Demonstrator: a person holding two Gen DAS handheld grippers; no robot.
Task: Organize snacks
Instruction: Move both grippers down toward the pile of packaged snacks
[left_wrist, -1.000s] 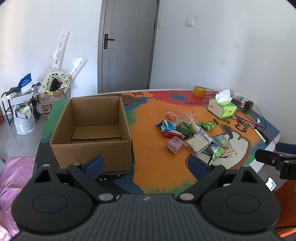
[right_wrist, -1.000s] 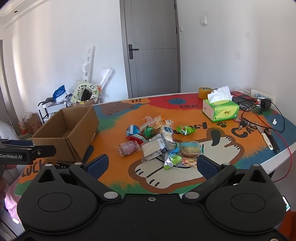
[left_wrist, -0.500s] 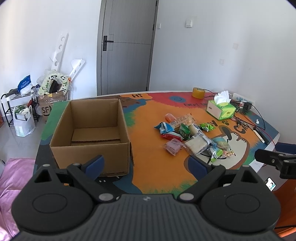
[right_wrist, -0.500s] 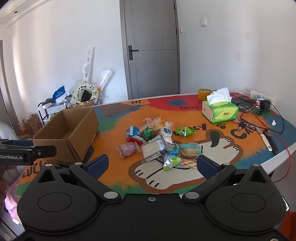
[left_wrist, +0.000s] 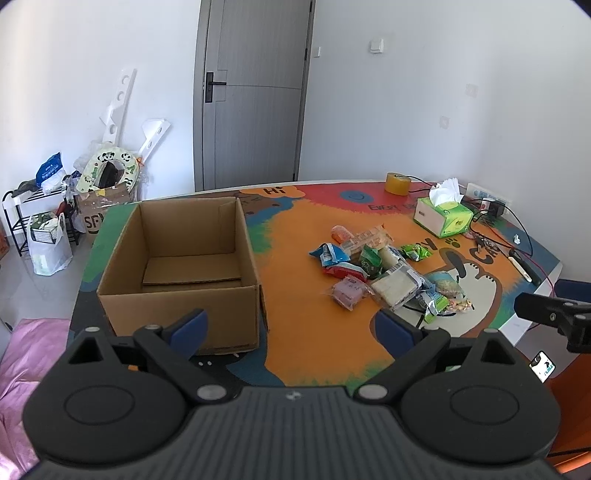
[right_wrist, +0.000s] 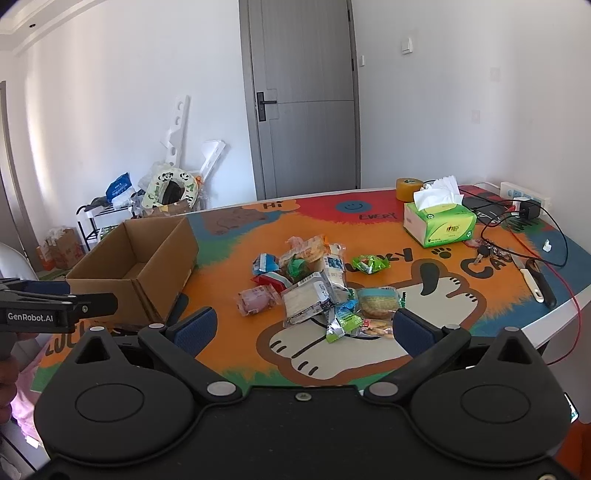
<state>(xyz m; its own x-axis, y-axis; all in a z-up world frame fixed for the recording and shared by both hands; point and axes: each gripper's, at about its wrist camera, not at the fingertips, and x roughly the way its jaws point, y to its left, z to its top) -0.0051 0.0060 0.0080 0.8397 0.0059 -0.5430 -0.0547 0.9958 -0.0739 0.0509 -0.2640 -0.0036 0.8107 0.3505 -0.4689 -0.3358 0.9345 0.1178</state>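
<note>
Colourful surface (left_wrist: 295, 236) carries one empty box (left_wrist: 181, 266) at left of frame and one pile of about a dozen snacks (left_wrist: 388, 273) at centre-right. Both the left hand-held gripper (left_wrist: 291, 326) and right hand-held gripper (right_wrist: 303, 325) hover with fingers apart, holding nothing. No snack looks packed yet; next, one must reach down to a packet at the pile's edge.

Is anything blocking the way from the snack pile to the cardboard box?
Nothing visible does. Bare mat lies between the snack pile and the open, empty cardboard box; the tissue box stands on the pile's far side.
</note>
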